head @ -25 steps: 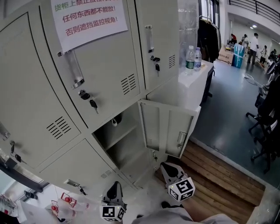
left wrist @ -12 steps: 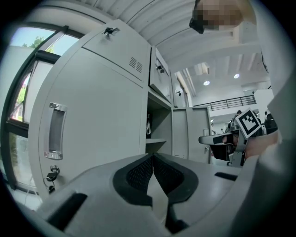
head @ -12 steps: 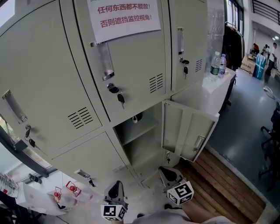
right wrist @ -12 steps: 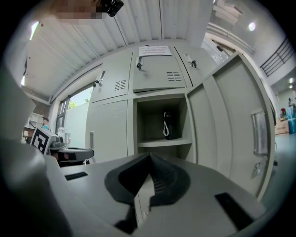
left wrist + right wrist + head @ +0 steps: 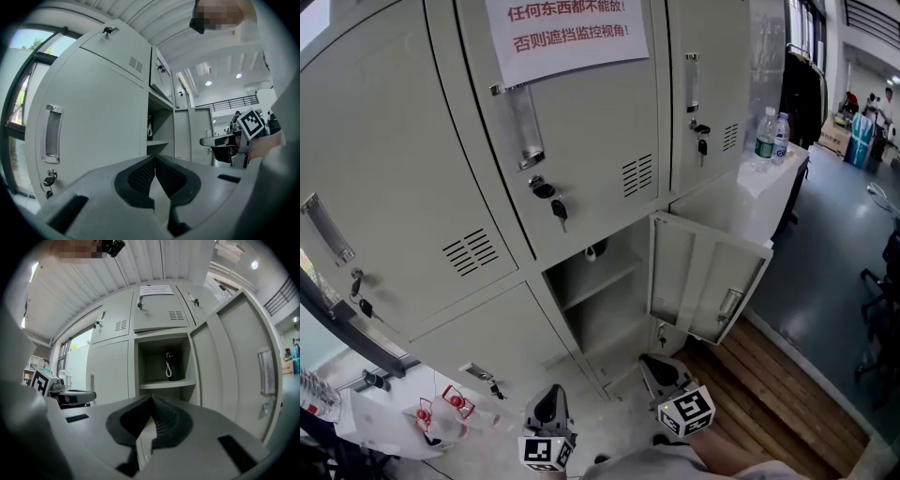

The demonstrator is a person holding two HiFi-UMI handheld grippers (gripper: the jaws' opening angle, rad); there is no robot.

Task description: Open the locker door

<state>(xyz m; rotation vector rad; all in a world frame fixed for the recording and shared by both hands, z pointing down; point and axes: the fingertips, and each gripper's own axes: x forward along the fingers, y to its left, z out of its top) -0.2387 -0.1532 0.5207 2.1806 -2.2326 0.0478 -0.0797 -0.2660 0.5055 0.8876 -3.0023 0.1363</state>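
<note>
The lower middle locker door (image 5: 703, 281) stands swung open to the right, its handle (image 5: 729, 305) on the outer face. The open compartment (image 5: 600, 295) has a shelf with a small dark object on a cord (image 5: 594, 251). Both grippers hang low before the lockers, apart from the door. My left gripper (image 5: 548, 396) is shut and empty; the left gripper view shows its pads (image 5: 140, 176) met, with the compartment (image 5: 159, 126) ahead. My right gripper (image 5: 654, 363) is shut and empty; its view faces the compartment (image 5: 164, 364) and open door (image 5: 234, 366).
Closed lockers with keys in their locks (image 5: 558, 211) surround the open one, and a paper notice (image 5: 567, 28) hangs above. Two water bottles (image 5: 766, 136) stand on a white desk at the right. Wooden boards (image 5: 769, 384) and office chairs (image 5: 881, 281) lie further right.
The head view has swung, so the lockers sit further right and higher in the picture. The door stays equally open. Both grippers remain shut, low in front of the lockers.
</note>
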